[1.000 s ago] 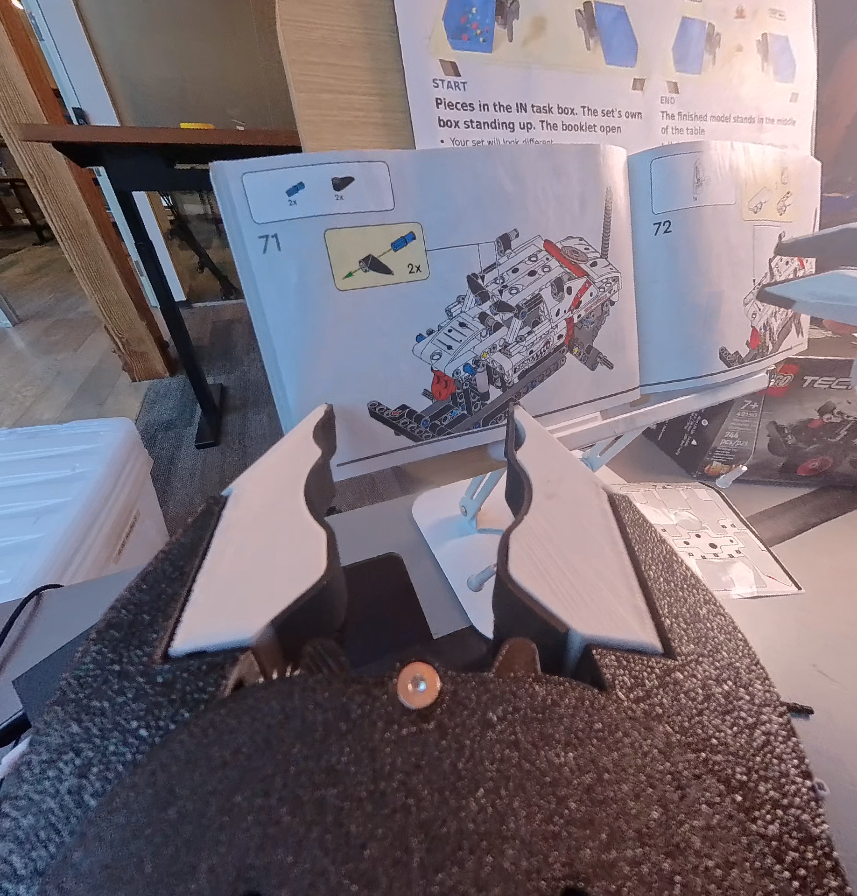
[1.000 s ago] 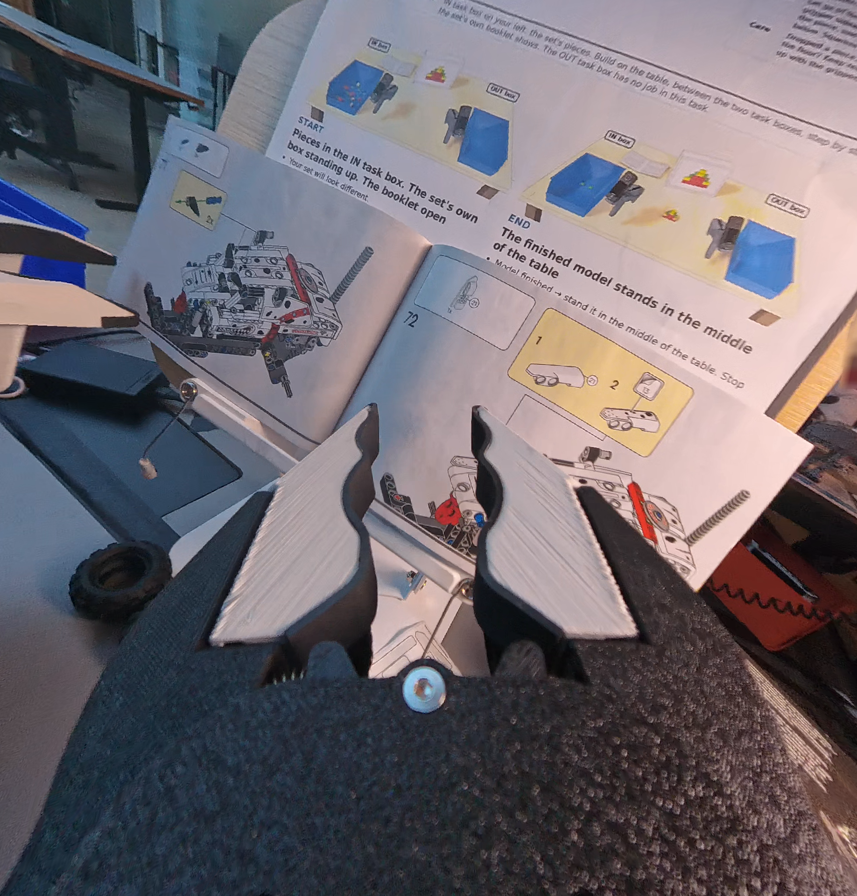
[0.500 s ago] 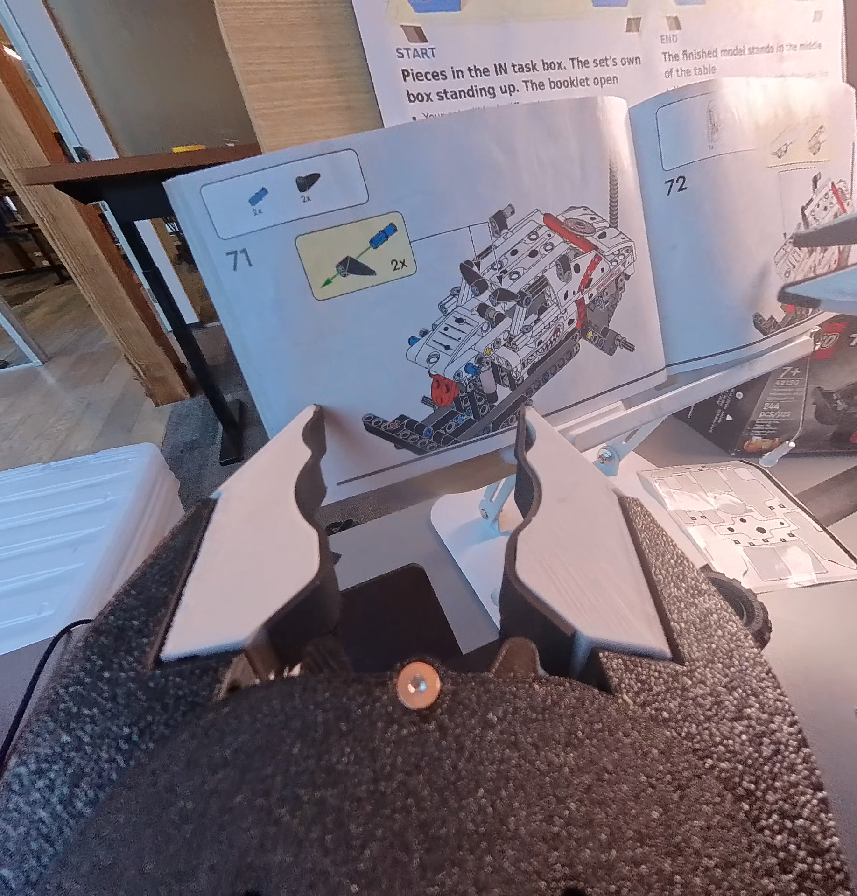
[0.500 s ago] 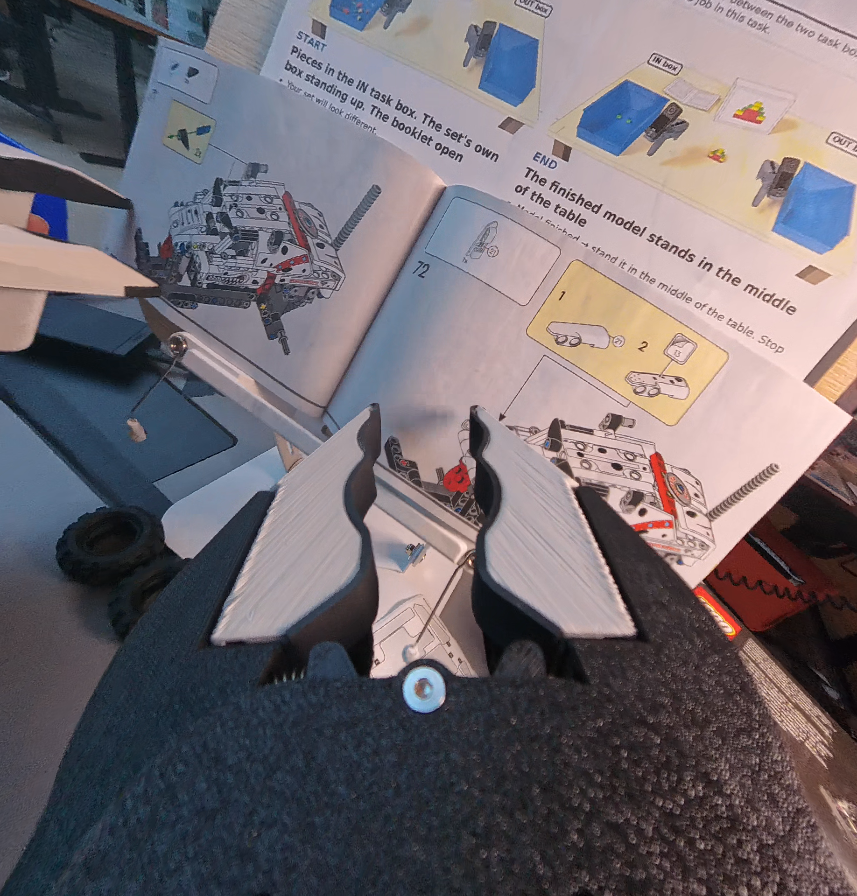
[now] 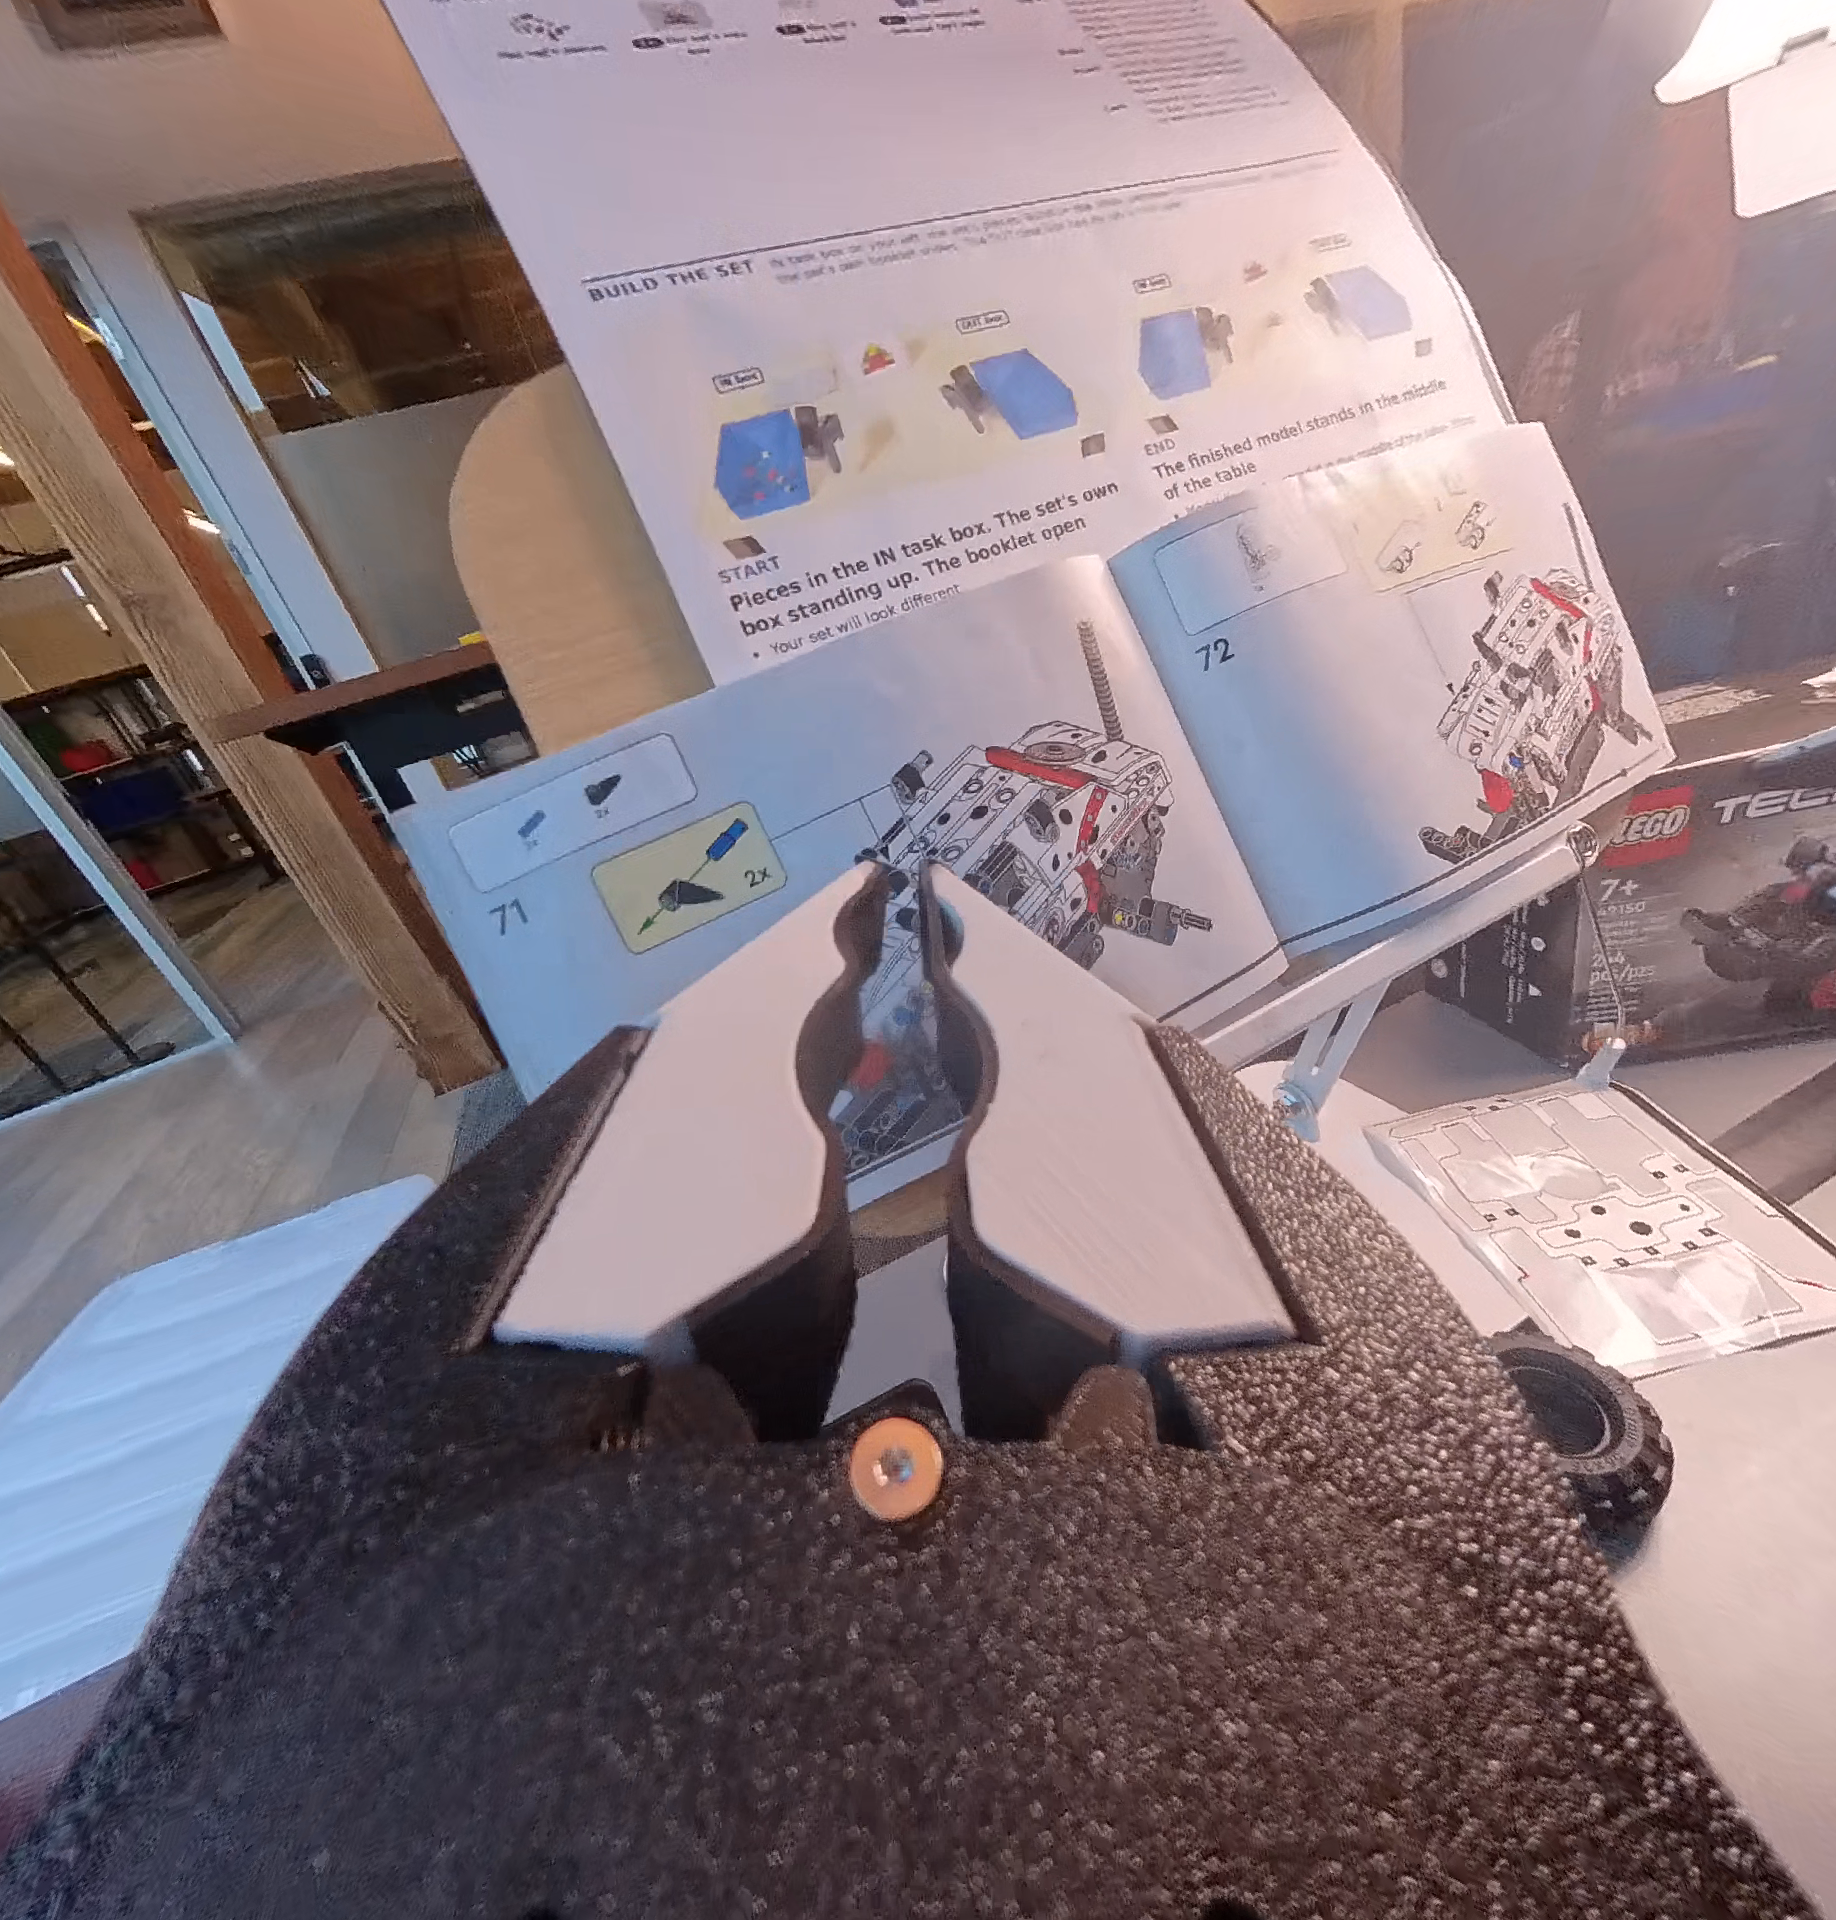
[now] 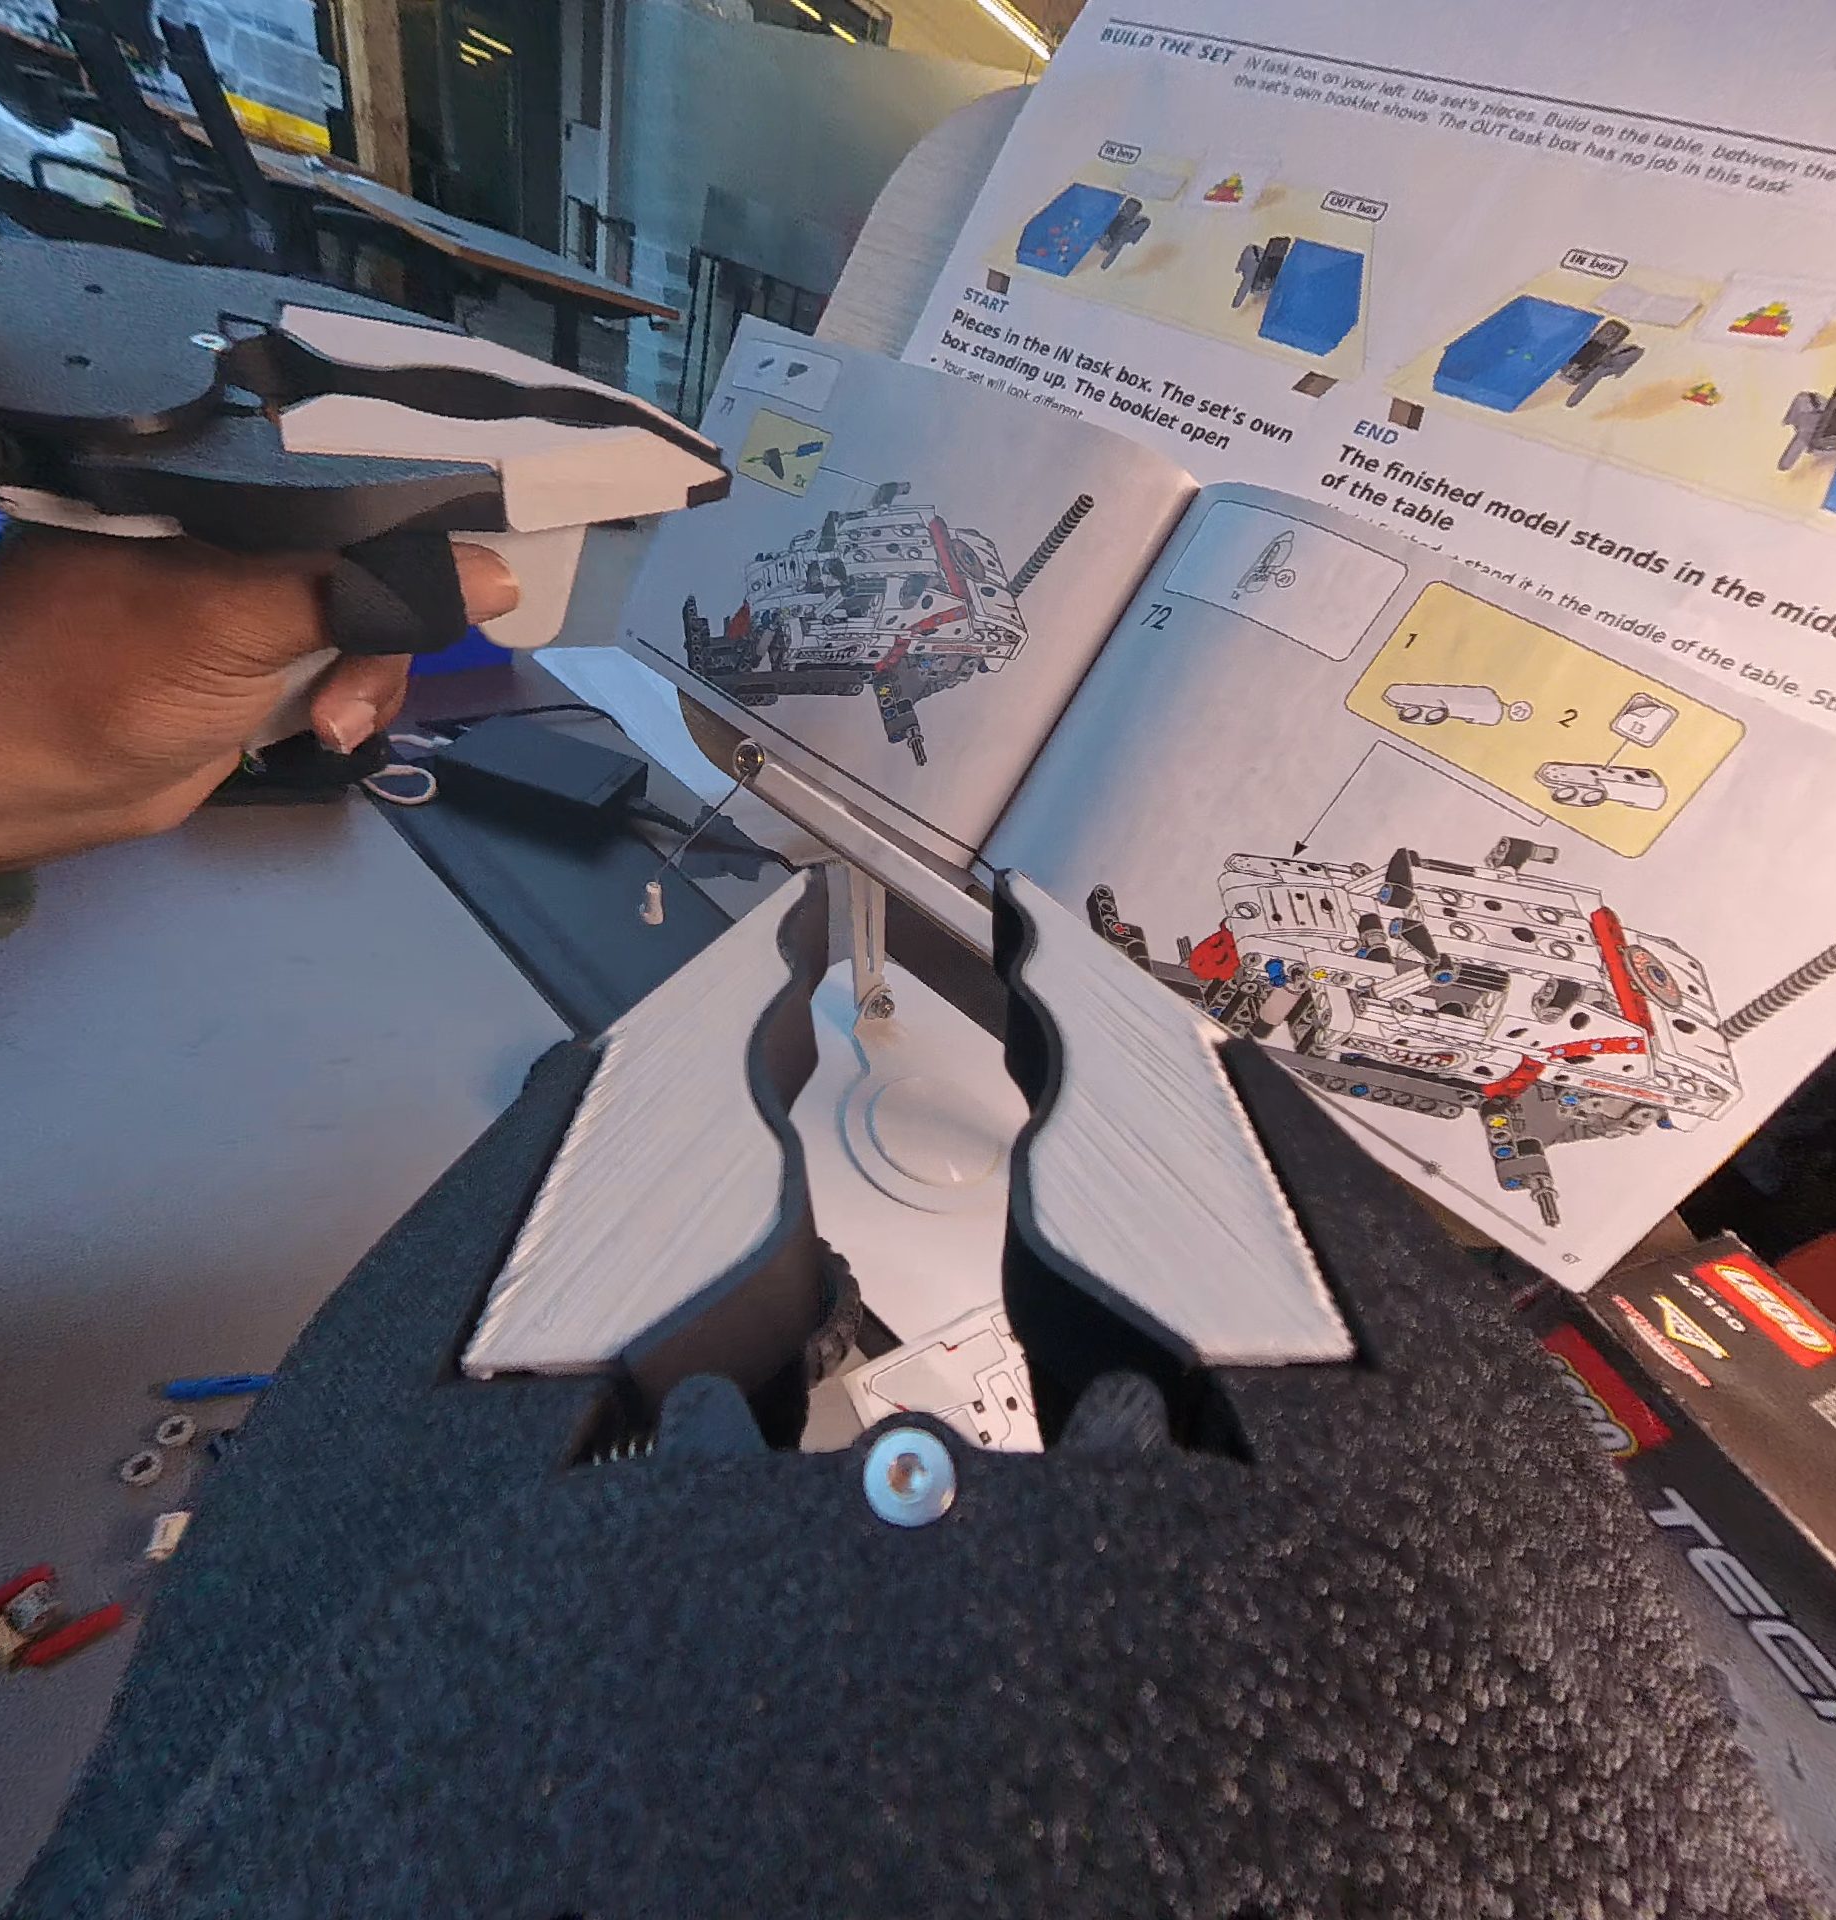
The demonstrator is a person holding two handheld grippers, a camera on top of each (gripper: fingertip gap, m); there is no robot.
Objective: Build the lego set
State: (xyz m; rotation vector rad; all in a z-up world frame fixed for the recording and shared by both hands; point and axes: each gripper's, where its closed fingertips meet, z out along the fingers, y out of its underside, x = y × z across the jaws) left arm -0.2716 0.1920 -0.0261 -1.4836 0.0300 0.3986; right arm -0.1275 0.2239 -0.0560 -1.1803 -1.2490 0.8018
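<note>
The open instruction booklet (image 5: 997,831) rests on a white stand (image 6: 924,1122) at the back of the table; it also shows in the right wrist view (image 6: 1153,644). My left gripper (image 5: 898,868) is held up in front of the booklet's left page. Its jaws are shut with only a sliver of gap and nothing between them. It also shows in the right wrist view (image 6: 685,468), held by a hand. My right gripper (image 6: 903,883) is open and empty, low in front of the stand. Loose red pieces (image 6: 41,1621) and a blue pin (image 6: 213,1385) lie on the table.
The dark set box (image 5: 1724,914) stands at the right behind a sticker sheet (image 5: 1620,1216). A black tyre (image 5: 1579,1444) lies near it. A large printed instruction sheet (image 5: 997,364) stands behind the booklet. A white bin (image 5: 114,1403) is at the left, and a black power adapter (image 6: 540,774) at the back. Across from one pair of fingers to the other is roughly 15 centimeters.
My left gripper has shut from wide open and now points higher, at the booklet's left page. My right gripper stays open and has drawn back and lower.
</note>
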